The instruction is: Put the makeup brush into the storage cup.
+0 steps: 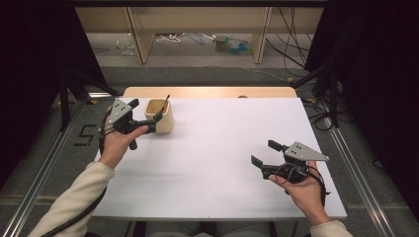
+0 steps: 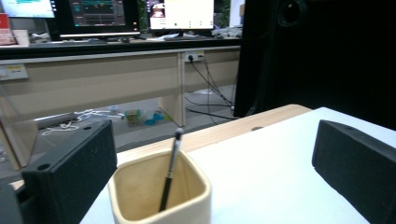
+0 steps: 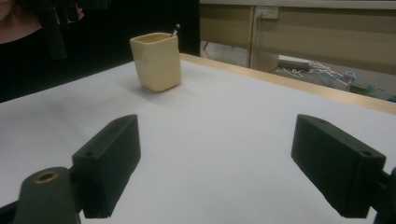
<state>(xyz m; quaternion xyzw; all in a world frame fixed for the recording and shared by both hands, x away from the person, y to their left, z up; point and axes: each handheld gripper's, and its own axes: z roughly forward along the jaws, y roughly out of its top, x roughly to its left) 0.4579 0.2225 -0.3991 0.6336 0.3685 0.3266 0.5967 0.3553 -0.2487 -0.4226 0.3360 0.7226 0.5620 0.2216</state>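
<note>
A cream square cup (image 1: 163, 121) stands at the back left of the white table (image 1: 222, 143), with a thin black pen (image 1: 165, 102) leaning inside it. My left gripper (image 1: 146, 109) is right at the cup's left side, open. In the left gripper view the cup (image 2: 161, 196) sits low between the two black jaws with the pen (image 2: 169, 177) upright in it, and neither pad presses on it. My right gripper (image 1: 265, 153) hovers open over the table's front right with nothing between its fingers. The right gripper view has the cup (image 3: 156, 60) far ahead.
A wooden strip (image 1: 207, 92) borders the table's far edge. Beyond it are desk legs (image 1: 141, 39), loose cables (image 1: 291, 49) and clutter on the floor. Black curtains hang on both sides. A desk with monitors (image 2: 98, 14) is in the left gripper view.
</note>
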